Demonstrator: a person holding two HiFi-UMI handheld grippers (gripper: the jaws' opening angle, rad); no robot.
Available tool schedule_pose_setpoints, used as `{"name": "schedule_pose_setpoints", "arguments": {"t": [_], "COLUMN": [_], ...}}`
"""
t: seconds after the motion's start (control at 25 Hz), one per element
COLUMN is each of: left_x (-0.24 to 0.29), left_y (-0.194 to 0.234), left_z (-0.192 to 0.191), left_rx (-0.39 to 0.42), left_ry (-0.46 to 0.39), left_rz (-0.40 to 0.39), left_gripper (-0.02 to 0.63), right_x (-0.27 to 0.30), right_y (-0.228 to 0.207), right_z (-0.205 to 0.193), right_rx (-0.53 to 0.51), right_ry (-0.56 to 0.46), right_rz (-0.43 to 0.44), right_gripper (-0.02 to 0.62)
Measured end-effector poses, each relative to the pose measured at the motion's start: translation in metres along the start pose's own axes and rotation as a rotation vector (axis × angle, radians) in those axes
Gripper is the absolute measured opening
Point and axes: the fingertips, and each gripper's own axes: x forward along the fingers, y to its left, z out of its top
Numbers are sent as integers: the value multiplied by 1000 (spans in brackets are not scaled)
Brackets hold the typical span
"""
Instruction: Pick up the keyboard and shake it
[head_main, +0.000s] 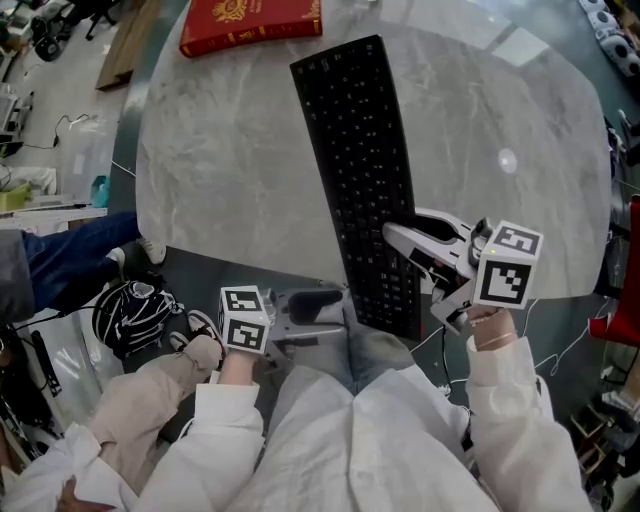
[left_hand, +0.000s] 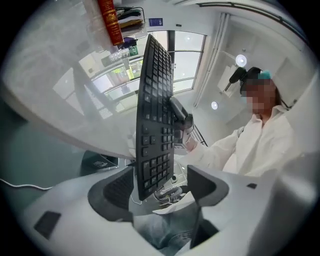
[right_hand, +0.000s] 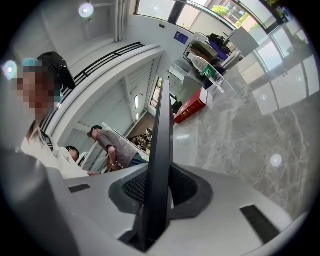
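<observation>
A long black keyboard (head_main: 360, 170) lies lengthwise on the round marble table (head_main: 220, 180), its near end sticking out past the table's front edge. My right gripper (head_main: 402, 228) is shut on the keyboard's right edge close to that near end. In the right gripper view the keyboard (right_hand: 161, 165) stands edge-on, pinched between both pads of the right gripper (right_hand: 160, 192). My left gripper (head_main: 325, 320) hovers open at the near end's left corner. In the left gripper view the keyboard (left_hand: 152, 125) reaches in between the wide jaws of the left gripper (left_hand: 160, 187), and the pads do not press on it.
A red book (head_main: 250, 25) rests at the table's far edge beyond the keyboard. A black and white bag (head_main: 135, 315) sits on the floor at the left, beside a blue sleeve (head_main: 60, 260). Bystanders (right_hand: 112, 147) stand in the background.
</observation>
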Motion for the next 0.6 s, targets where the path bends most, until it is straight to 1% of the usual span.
{"name": "schedule_pose_setpoints", "arguments": {"t": [0.12, 0.24, 0.32, 0.4, 0.6], "left_x": [-6, -16, -24, -30, -40], "left_y": [-3, -2, 1, 5, 9], "left_z": [19, 44, 62, 78, 110], "left_rx": [32, 71, 109, 149, 235], "left_ry": [-58, -137, -190, -226, -266], "left_rz": [-33, -60, -45, -13, 52], "left_gripper": [328, 327, 327, 328, 328], "right_x": [1, 5, 7, 7, 4], "right_y": [-3, -6, -6, -3, 12], "right_z": [-2, -3, -3, -3, 2], "right_rx": [11, 30, 33, 27, 16], "right_ry": [-15, -51, -68, -78, -104], "right_rz": [17, 43, 53, 59, 85], "right_gripper": [107, 107, 107, 107, 107]}}
